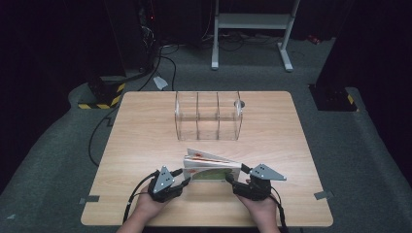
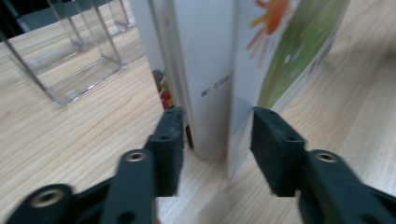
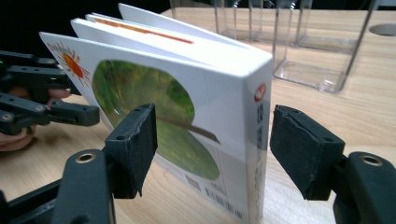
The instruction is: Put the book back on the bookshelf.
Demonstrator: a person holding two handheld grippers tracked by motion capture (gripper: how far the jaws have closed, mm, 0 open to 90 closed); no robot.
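Near the front edge of the tabletop [image 1: 145, 141] stands a white book [image 1: 210, 167] on its lower edge, with a green picture and an orange sun on the cover, its pages fanned. At its open end the left gripper [image 1: 187, 176] has spread jaws around loose pages. At its spine the right gripper [image 1: 234, 175] is spread too, not pressing. Behind, a clear three-compartment organizer [image 1: 208, 115] stands well apart.

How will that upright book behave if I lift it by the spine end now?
The book would probably splay: its covers and pages already fan apart at the open end. The glossy cover looks slippery. Standing on edge, with the right gripper not yet pressing, it may tip.
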